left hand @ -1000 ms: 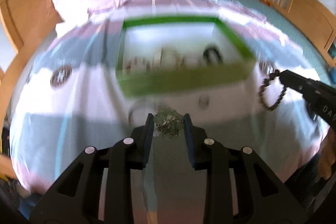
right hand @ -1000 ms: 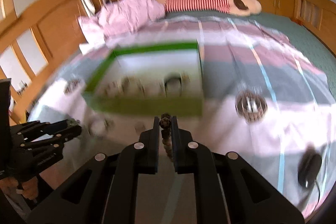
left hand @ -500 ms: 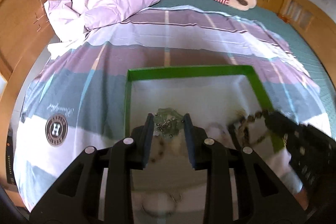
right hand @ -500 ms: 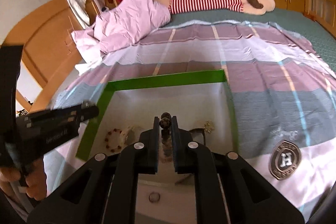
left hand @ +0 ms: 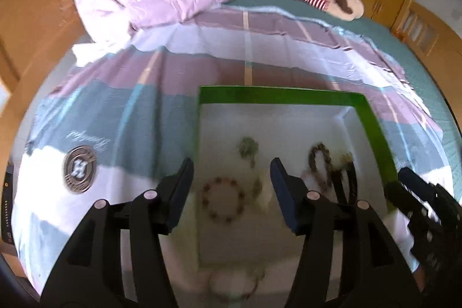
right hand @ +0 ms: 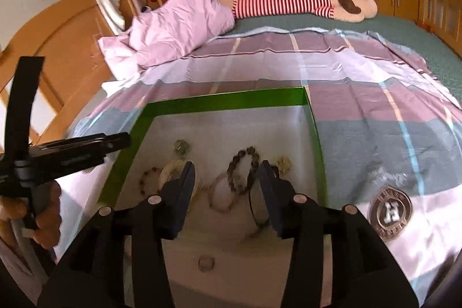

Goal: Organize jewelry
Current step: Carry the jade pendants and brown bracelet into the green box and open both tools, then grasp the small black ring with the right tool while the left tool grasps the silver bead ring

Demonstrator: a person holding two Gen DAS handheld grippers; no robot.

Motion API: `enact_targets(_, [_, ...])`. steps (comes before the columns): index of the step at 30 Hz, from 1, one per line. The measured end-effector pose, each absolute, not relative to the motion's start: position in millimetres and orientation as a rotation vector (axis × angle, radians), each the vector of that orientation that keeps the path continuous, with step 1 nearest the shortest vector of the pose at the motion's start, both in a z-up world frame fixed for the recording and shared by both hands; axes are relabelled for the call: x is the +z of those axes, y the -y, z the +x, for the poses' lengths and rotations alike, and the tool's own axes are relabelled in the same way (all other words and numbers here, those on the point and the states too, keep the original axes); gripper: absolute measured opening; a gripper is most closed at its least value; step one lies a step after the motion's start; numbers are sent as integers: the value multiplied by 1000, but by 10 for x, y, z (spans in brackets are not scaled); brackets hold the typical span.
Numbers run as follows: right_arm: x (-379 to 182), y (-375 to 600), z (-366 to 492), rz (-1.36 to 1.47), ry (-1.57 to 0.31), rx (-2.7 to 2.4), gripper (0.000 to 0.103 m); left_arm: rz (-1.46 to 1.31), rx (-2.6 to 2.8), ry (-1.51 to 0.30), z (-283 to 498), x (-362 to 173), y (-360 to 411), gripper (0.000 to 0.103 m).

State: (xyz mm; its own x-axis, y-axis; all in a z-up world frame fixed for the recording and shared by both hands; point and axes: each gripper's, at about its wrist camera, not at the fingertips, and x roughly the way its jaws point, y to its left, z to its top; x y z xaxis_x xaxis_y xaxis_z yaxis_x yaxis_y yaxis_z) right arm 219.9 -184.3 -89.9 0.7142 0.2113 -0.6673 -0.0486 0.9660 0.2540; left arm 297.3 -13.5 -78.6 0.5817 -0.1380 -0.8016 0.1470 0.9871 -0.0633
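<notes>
A green-rimmed box (left hand: 277,98) with a white floor lies on the bed; it also shows in the right wrist view (right hand: 231,101). Inside lie a greenish necklace (left hand: 247,147), a red bead bracelet (left hand: 222,199) and a brown bead bracelet (left hand: 319,159). In the right wrist view the brown bead bracelet (right hand: 244,168), a pale pink bracelet (right hand: 221,197) and the greenish necklace (right hand: 182,147) lie on the box floor. My left gripper (left hand: 231,178) is open and empty above the box. My right gripper (right hand: 225,178) is open and empty above the box.
A ring (right hand: 206,263) lies on the sheet in front of the box. A white round item (left hand: 231,285) lies near the box's front edge. A pink quilt (right hand: 173,28) and a striped plush toy (right hand: 288,2) lie at the far end of the bed.
Both grippers have opened. The greenish necklace has left my left gripper and the brown bead bracelet has left my right gripper; both now lie in the box.
</notes>
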Motion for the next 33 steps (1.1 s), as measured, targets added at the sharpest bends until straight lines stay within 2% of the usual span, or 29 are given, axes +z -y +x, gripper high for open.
enact_targets(4, [-969, 1715, 1827, 162, -788, 185, 46, 79, -183, -900, 2365, -778, 37, 56])
enact_targets(8, [-1290, 1557, 1666, 90, -876, 178, 46, 137, -177, -963, 2052, -1135, 32, 56])
enact_targets(15, [-1621, 1464, 1510, 116, -953, 177, 46, 132, -120, -1071, 1948, -1586, -34, 56])
enact_targets(22, [-1757, 1438, 1758, 102, -952, 136, 36, 151, -128, -1047, 1932, -1573, 44, 56])
enact_targets(30, [-1906, 1227, 1989, 45, -980, 180, 36, 148, -176, -1060, 2019, -1619, 218, 56])
enact_targets(32, [-1958, 1216, 2004, 28, -993, 164, 23, 153, -171, -1068, 2058, -1640, 259, 55])
enact_targets(33, [-1964, 1233, 1988, 30, -985, 164, 22, 160, -171, -1069, 2078, -1649, 283, 56])
